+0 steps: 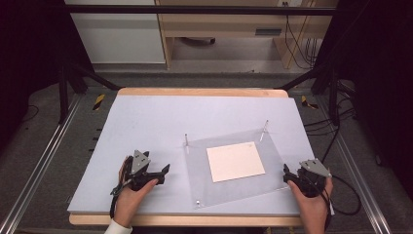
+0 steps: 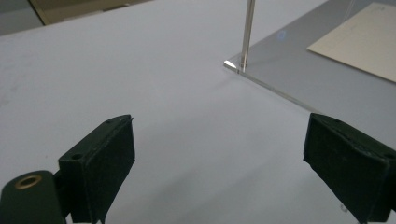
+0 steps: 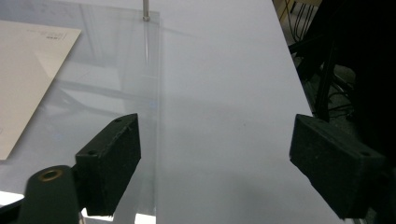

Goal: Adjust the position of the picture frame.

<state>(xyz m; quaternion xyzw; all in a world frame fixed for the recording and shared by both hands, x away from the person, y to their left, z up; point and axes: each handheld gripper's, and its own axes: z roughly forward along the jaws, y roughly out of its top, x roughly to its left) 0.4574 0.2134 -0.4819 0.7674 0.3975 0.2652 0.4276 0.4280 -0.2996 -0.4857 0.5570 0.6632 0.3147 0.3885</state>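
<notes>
A clear acrylic plate (image 1: pixel 199 175) lies on the pale mat, with a cream paper sheet (image 1: pixel 235 161) on its middle. Thin metal pins (image 1: pixel 186 141) stand at its far corners. My left gripper (image 1: pixel 163 174) rests left of the plate, pointing toward it, jaws open and empty. In the left gripper view the gripper (image 2: pixel 219 158) faces a pin (image 2: pixel 247 32), the plate (image 2: pixel 299 74) and the paper (image 2: pixel 359 42). My right gripper (image 1: pixel 288 174) sits at the plate's near right corner, open. In the right gripper view the gripper (image 3: pixel 215 158) straddles the plate's (image 3: pixel 107 70) right edge without pressing it; the paper (image 3: pixel 28 70) lies left.
The mat (image 1: pixel 146 122) covers a wooden table (image 1: pixel 195 91). Black frame posts (image 1: pixel 63 92) stand at the far corners, and cables (image 1: pixel 350 195) trail off the right side. A cabinet (image 1: pixel 117 39) and shelving stand beyond the table.
</notes>
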